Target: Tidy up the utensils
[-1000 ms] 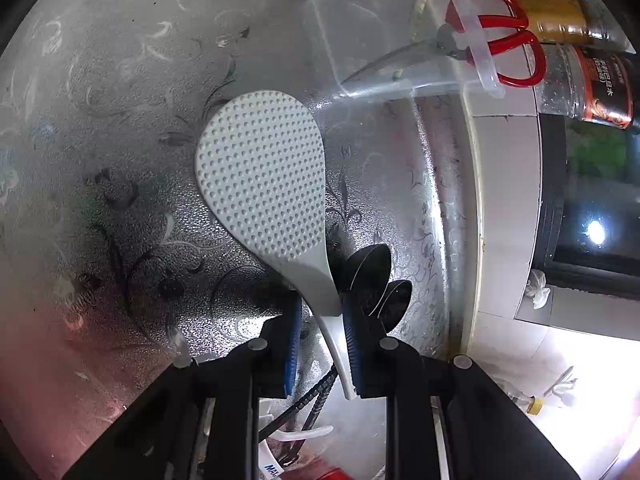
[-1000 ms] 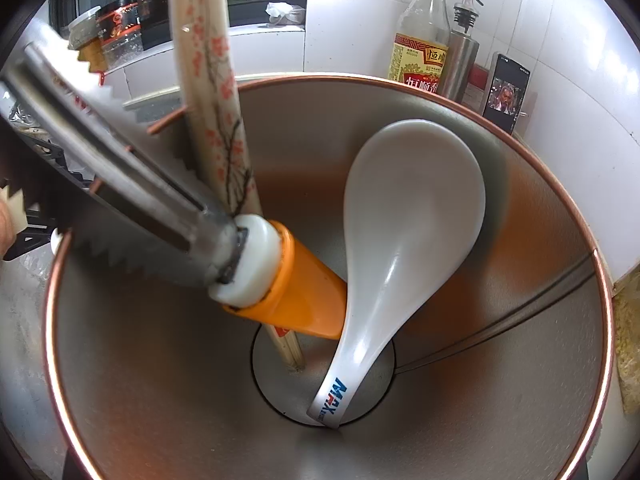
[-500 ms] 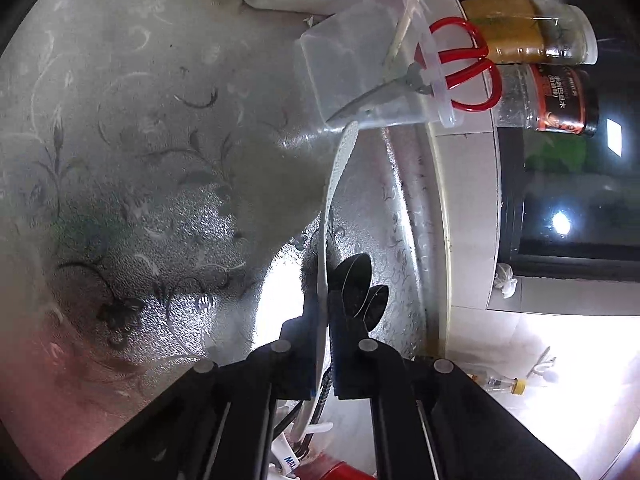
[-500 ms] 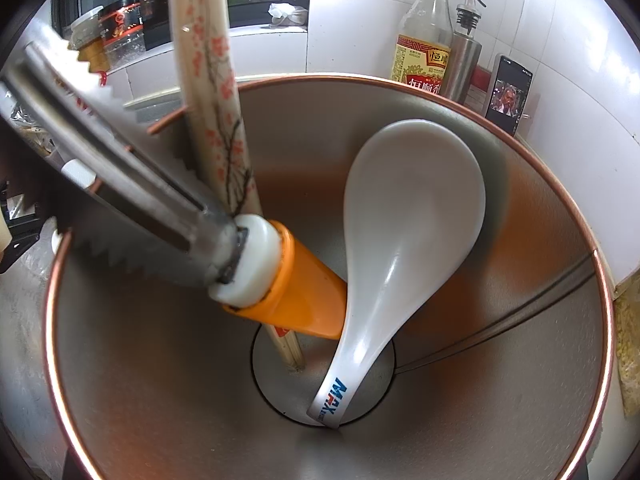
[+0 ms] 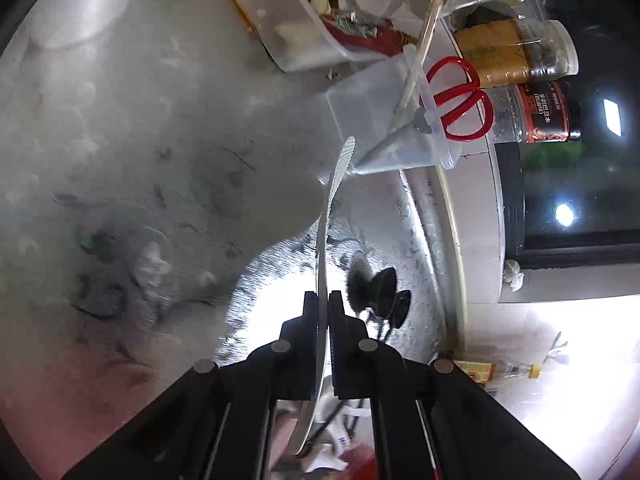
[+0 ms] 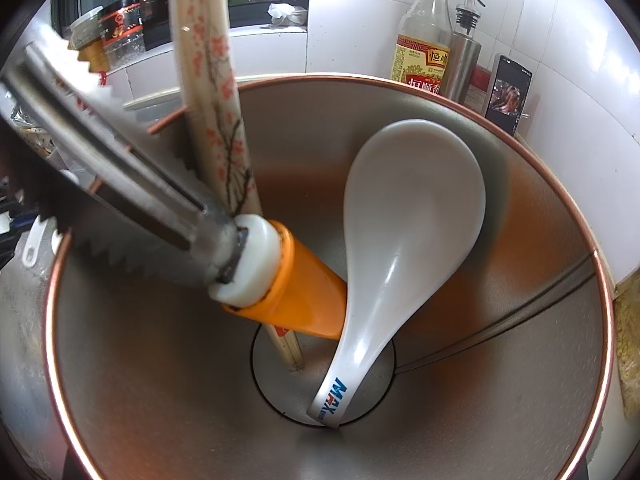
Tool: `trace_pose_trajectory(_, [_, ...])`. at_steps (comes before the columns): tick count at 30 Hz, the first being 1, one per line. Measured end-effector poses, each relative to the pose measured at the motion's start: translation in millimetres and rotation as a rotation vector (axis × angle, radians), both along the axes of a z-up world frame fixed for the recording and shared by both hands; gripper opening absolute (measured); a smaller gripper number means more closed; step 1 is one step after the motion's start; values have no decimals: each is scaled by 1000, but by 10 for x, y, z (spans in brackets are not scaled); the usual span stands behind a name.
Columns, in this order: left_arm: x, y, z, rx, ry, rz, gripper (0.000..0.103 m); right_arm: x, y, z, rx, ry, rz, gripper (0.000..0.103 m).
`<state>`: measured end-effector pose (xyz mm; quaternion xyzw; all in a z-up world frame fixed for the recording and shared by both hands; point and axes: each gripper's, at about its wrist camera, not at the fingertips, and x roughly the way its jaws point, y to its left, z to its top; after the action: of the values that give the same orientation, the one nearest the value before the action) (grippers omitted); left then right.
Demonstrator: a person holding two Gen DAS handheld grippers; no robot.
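Inside steel pot (image 6: 520,420): white spoon (image 6: 408,248), chopsticks (image 6: 212,92); left tongs (image 5: 323,312) clamping rice paddle (image 5: 334,184); right tongs' state perhaps untellable.

Blue letters "MAX" are showing on the white spoon's handle (image 6: 332,398), lying in the metal pot. Beyond it, Chinese characters "恒顺" are showing on the glass bottle's yellow label (image 6: 424,65).

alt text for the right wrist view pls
Looking down into a steel utensil holder with a copper-coloured rim, holding a white ceramic spoon, an orange-handled serrated tool and patterned chopsticks. Behind it, against white tiles, stand a vinegar bottle, a steel oil dispenser and a phone.
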<state>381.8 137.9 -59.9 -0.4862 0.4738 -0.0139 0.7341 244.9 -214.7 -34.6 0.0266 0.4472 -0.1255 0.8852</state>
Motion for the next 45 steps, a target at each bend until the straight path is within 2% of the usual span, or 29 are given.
trace_pose_trajectory(7, [-58, -27, 28, 175, 21, -93, 5, 5, 5, 4, -6, 0, -1, 92])
trace_pose_trajectory(10, [17, -154, 12, 200, 28, -136, 5, 2, 18, 5, -6, 0, -1, 92])
trace_pose_trajectory(15, [102, -278, 104, 320, 25, -211, 5, -10, 51, 10, -14, -1, 4, 92])
trace_pose_trajectory(19, [209, -359, 121, 359, 24, -278, 5, -11, 51, 10, -7, -1, 8, 92])
trace_pose_trajectory(23, [369, -395, 134, 382, 3, -292, 5, -2, 35, 8, -4, 1, 6, 92])
trace_pose_trajectory(28, [559, -366, 63, 348, -17, -303, 6, 15, 30, 5, -9, 4, 5, 92])
trace_pose_trajectory(30, [586, -389, 52, 355, -21, -313, 6, 16, 27, 2, -8, 4, 3, 92])
trace_pose_trajectory(38, [613, -405, -29, 302, -32, -314, 6, 20, 32, -2, -11, 6, 2, 92])
trace_pose_trajectory(40, [590, -419, -45, 253, -62, -332, 0, 17, 34, -2, -12, 6, 3, 92])
trace_pose_trajectory(42, [535, -424, -46, 184, -98, -338, 0, 17, 33, -1, -12, 5, 3, 92])
trace_pose_trajectory(45, [463, -439, -47, 161, -112, -331, 0, 17, 34, -1, -12, 6, 2, 92])
